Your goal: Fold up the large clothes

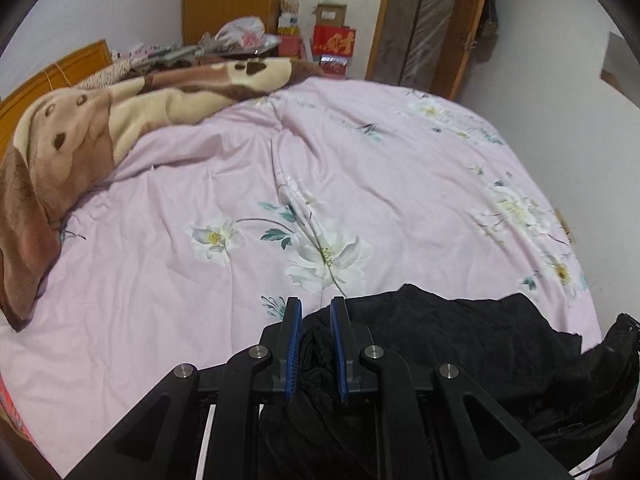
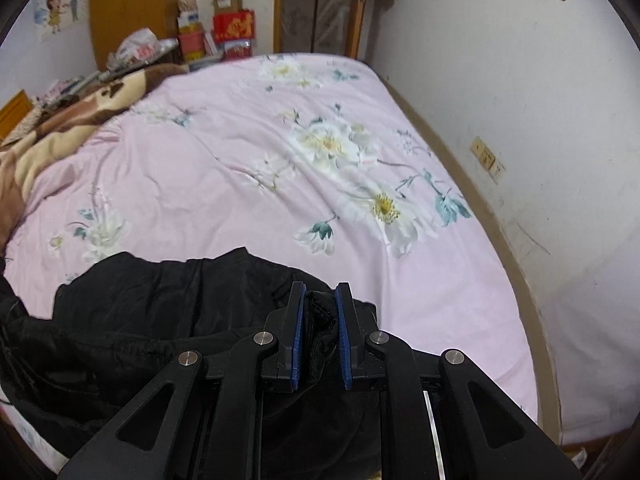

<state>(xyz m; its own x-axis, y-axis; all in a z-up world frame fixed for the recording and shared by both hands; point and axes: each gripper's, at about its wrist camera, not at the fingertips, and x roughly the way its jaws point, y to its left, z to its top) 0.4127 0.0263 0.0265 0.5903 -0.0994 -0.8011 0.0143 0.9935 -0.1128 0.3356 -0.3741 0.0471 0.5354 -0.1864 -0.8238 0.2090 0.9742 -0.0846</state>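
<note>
A large black garment (image 1: 460, 332) lies bunched at the near edge of the bed; in the right wrist view it spreads to the left (image 2: 160, 312). My left gripper (image 1: 315, 312) is shut on a fold of the black garment at its left end, with cloth filling the gap between the blue pads (image 1: 295, 344). My right gripper (image 2: 321, 296) is shut on a fold of the garment at its right end, between its blue pads (image 2: 343, 340). Both hold the cloth just above the sheet.
The bed has a pink floral sheet (image 1: 280, 184) (image 2: 260, 152). A brown and cream blanket (image 1: 80, 128) is heaped at the left by the wooden headboard (image 1: 52, 76). Boxes (image 1: 332, 36) and a wardrobe stand beyond. A white wall (image 2: 540, 140) runs along the bed's right edge.
</note>
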